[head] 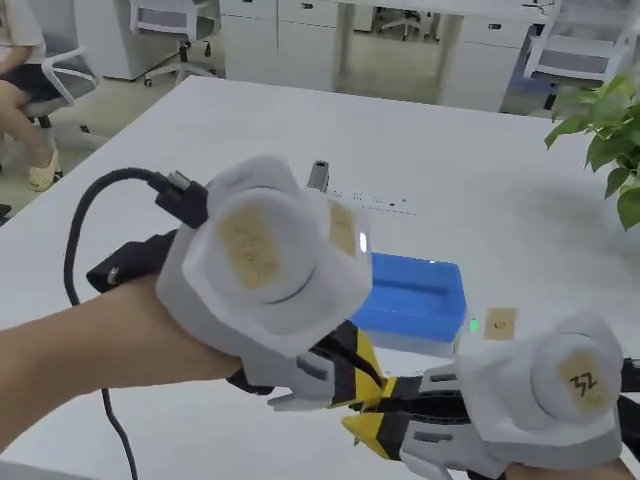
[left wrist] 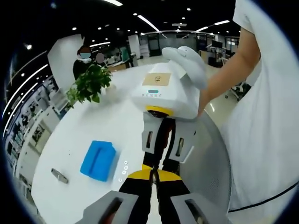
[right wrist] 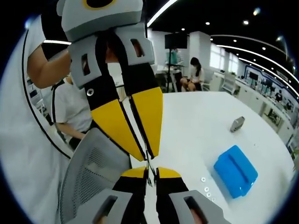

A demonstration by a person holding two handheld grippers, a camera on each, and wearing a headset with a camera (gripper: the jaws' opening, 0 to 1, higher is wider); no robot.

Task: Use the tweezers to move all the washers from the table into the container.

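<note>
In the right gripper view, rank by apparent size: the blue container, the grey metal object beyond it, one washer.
1. blue container
2. grey metal object, which lies farther from the camera, so its true size is unsure
3. washer, a tiny ring

Gripper views face each other closely; all 3 share the container.

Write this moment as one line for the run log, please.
left gripper: shut | right gripper: shut | fingers: tip to tip | washers: on table, near blue container
</note>
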